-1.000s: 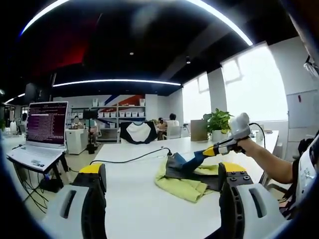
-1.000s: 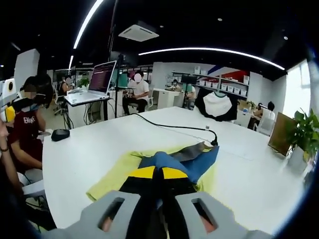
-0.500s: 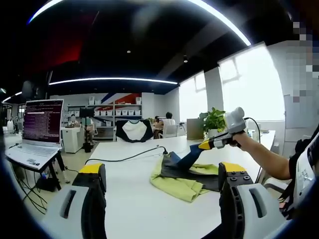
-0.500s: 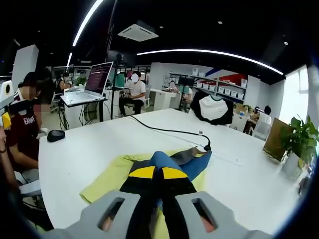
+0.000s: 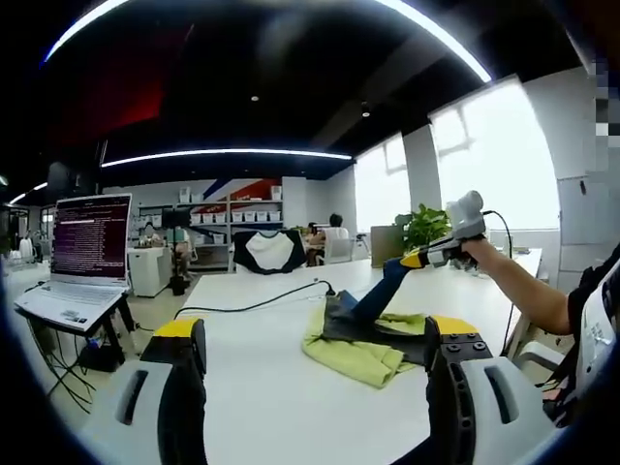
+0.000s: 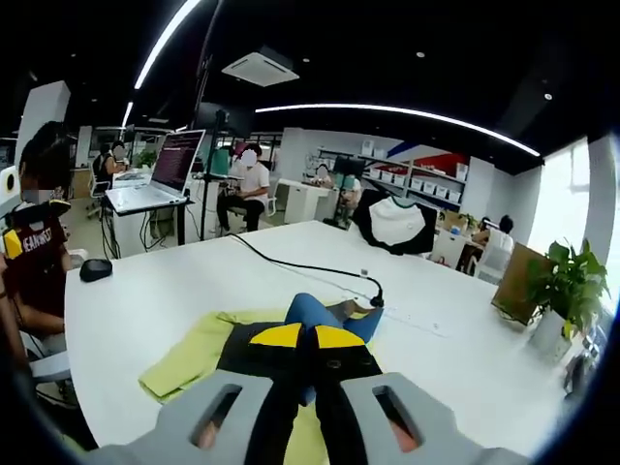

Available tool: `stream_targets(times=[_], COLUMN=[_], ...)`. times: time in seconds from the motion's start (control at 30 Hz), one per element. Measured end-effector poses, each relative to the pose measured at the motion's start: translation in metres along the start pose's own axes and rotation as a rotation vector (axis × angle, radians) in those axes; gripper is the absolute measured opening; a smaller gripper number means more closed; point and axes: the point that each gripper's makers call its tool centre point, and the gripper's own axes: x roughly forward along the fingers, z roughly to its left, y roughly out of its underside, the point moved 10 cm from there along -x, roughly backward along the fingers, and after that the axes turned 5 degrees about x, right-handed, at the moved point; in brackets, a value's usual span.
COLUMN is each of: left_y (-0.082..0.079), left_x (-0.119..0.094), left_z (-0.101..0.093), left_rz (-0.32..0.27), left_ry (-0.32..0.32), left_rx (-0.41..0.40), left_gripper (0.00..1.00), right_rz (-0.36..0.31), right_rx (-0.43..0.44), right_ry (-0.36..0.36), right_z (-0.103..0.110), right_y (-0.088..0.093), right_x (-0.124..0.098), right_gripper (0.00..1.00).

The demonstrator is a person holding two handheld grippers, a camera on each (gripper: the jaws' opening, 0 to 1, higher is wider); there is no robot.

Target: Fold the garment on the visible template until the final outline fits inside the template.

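Note:
A yellow-green garment (image 5: pixel 360 356) with dark grey and blue parts lies bunched on the white table (image 5: pixel 262 387). In the left gripper view my right gripper (image 5: pixel 418 259), held in a person's hand, is shut on the blue part (image 5: pixel 373 300) and holds it up off the table. In the right gripper view its yellow-tipped jaws are closed (image 6: pixel 308 339) over the blue cloth (image 6: pixel 315 312), with the yellow-green cloth (image 6: pixel 184 356) spread below. My left gripper (image 5: pixel 315 334) is open near the table's front, with nothing between its fingers.
A black cable (image 5: pixel 254 304) runs across the table behind the garment. A laptop (image 5: pixel 82 254) stands on a stand to the left. A potted plant (image 6: pixel 557 289) sits at the table's far side, a dark mouse (image 6: pixel 96 269) near a seated person (image 6: pixel 34 266).
My right gripper has risen and drawn the blue part of the garment higher off the table. The left gripper stays open in about the same place.

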Motion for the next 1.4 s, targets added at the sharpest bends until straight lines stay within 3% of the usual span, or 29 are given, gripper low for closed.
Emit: stream_targets(times=[0.67, 1.4], left_y=[0.002, 0.004], left_x=[0.003, 0.007], left_z=[-0.006, -0.01], left_rz=[0.01, 0.028], left_ry=[0.02, 0.028], left_rx=[0.006, 0.007], left_gripper=[0.98, 0.98], right_rz=[-0.044, -0.065], right_rx=[-0.026, -0.023], right_ry=[0.07, 0.187], right_z=[-0.024, -0.072], right_y=[-0.026, -0.042], right_x=[-0.023, -0.05], right_gripper=[0.0, 0.0])
